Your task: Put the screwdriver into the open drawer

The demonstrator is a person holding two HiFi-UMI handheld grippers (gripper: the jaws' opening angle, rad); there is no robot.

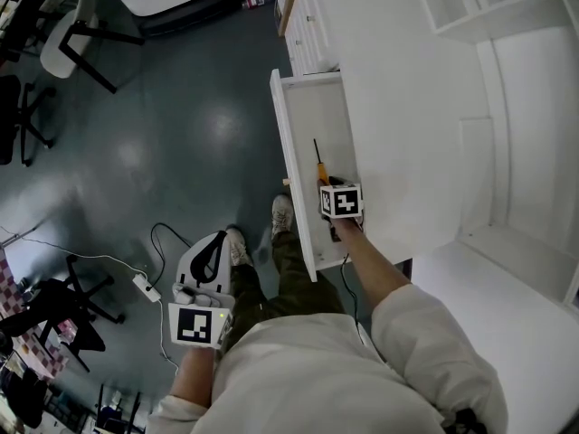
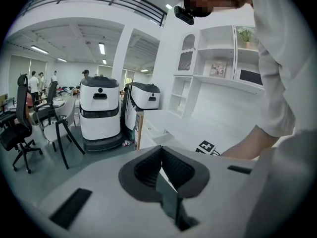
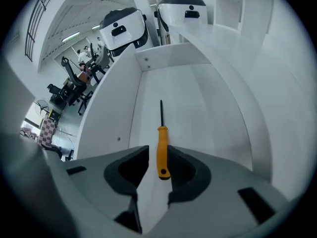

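Jaws of right gripper [image 3: 158, 153] apart, screwdriver [image 3: 162, 142] between, inside drawer [image 3: 200, 103].

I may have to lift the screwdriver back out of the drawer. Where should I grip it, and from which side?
Grip the screwdriver by its orange handle, coming from above at the butt end. It lies flat on the drawer floor and the handle is thicker than the thin shaft, which points away. The right gripper straddles the handle that way, jaws apart.

Orange-handled, black-shafted screwdriver [image 3: 162, 152]; plain white drawer [image 3: 203, 98]; dark teal floor [image 1: 181, 134].
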